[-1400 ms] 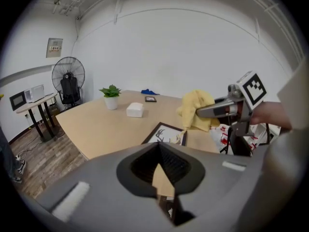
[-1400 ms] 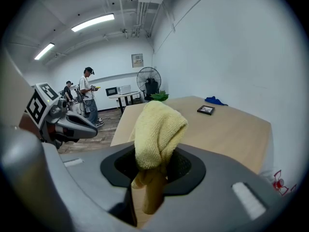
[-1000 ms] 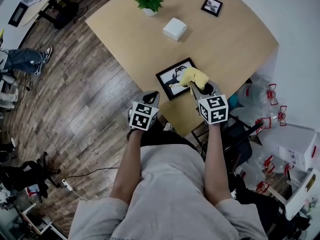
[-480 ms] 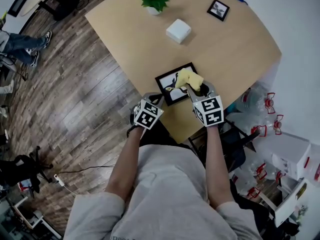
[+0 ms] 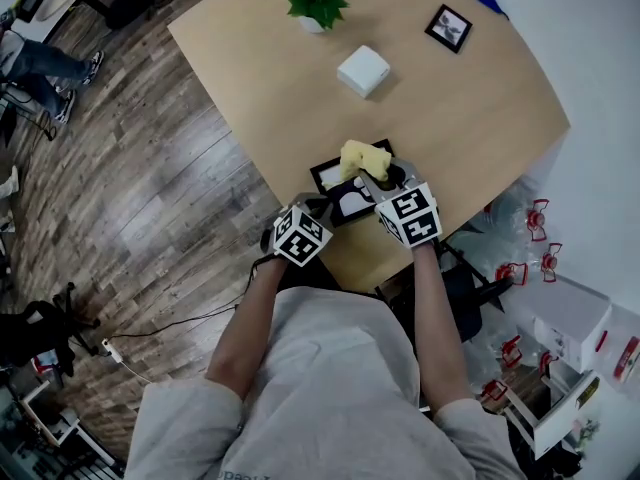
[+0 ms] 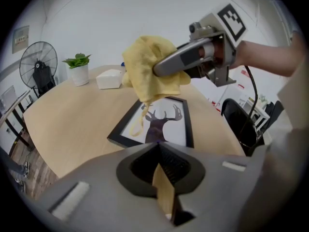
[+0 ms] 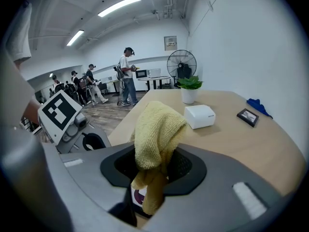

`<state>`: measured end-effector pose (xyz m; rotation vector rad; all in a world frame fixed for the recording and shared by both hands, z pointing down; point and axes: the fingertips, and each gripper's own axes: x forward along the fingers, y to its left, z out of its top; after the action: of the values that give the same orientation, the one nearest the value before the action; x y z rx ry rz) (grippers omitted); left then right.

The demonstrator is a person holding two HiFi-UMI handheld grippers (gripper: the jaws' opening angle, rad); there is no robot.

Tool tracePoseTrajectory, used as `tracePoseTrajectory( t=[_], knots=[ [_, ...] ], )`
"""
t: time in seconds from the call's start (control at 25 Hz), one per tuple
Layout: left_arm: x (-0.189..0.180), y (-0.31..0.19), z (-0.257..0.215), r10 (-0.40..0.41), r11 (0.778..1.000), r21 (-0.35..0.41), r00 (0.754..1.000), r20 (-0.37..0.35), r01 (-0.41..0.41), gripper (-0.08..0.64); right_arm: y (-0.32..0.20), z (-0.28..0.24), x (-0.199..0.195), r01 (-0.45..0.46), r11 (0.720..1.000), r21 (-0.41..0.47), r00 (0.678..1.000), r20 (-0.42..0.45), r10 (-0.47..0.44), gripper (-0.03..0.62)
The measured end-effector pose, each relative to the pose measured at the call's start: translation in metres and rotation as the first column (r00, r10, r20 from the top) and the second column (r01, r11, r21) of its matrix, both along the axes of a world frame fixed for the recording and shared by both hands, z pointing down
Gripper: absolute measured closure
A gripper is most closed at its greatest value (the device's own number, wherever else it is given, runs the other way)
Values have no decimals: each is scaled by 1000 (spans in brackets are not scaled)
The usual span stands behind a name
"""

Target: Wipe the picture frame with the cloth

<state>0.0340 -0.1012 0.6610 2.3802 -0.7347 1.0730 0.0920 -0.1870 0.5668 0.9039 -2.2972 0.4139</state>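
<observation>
The black-edged picture frame with a deer print lies flat near the near edge of the light wooden table. The right gripper has its tongs clamped on the bunched yellow terry cloth and holds it just above the frame's far part. A loose loop of cloth dangles towards the glass, and I cannot tell whether it touches. The left gripper hovers at the frame's near left corner, its tongs together on nothing.

Picking up the cloth and bringing it to the frame looks done. The wiping itself seems barely started at best: most of the glass and the border are left to cover.
</observation>
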Motion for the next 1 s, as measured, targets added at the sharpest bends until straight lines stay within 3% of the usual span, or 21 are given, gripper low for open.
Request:
tracePoseTrajectory(
  t=[0.24,0.44,0.56,0.68,0.8,1.0],
  knots=[
    [1,4,0,44,999,22,999,14,-44,508,-10,6,-30,57,998,-15,998,30,-56,476],
    [3,2,1,67,998,6,997,24,-67,508,-7,23,-78,165,983,-75,984,74,-160,476],
    [3,2,1,65,998,10,998,14,-66,509,4,36,-106,240,960,-144,968,112,-225,476],
    [2,1,0,34,999,8,999,-9,-34,509,23,65,-112,296,916,-270,955,77,-286,476],
    [1,2,0,12,1000,5,1000,-23,-12,509,30,87,-105,274,899,-341,961,55,-272,477],
    [0,1,0,0,1000,10,1000,-27,0,509,27,88,-105,239,912,-333,971,62,-232,477]
  ],
)
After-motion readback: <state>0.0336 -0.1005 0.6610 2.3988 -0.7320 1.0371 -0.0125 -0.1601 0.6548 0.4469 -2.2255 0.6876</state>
